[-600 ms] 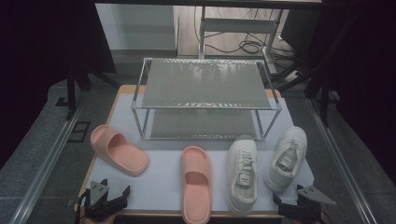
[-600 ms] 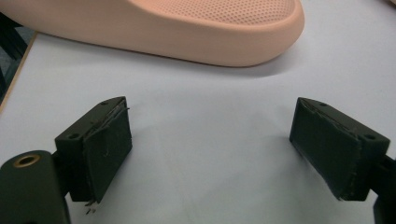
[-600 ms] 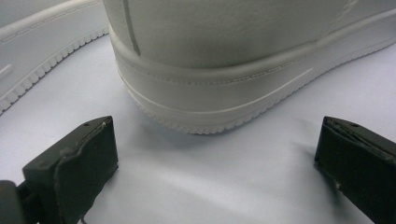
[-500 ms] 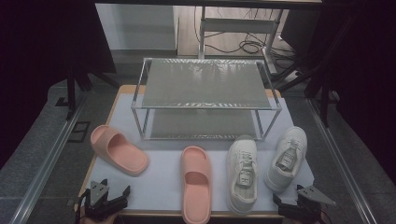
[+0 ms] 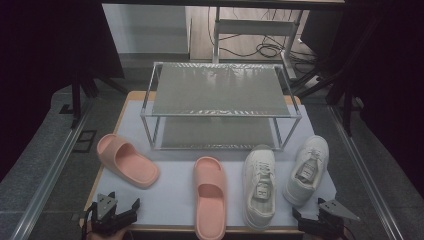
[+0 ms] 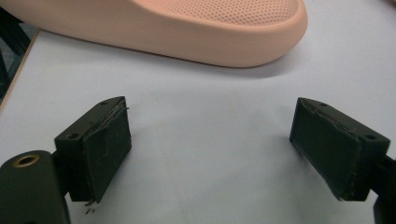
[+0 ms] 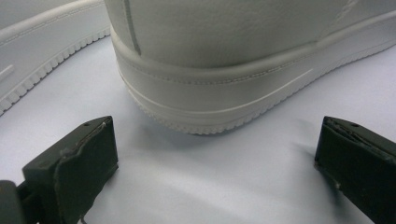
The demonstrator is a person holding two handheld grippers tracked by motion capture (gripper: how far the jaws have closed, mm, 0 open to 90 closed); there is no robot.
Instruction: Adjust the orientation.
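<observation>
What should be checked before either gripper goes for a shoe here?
1. Left gripper jaws open, nothing between them: ok.
2. Right gripper jaws open, nothing between them: ok.
3. Right sneaker heel straight ahead of the right gripper, not touched: ok.
4. Left slide just ahead of the left gripper, apart from it: ok.
5. Both shelves of the rack free of shoes: ok.
6. Middle slide heel at the table's near edge; whether it overhangs: cannot tell.

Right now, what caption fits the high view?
Two pink slides, two white sneakers before a shelf rack.
</observation>
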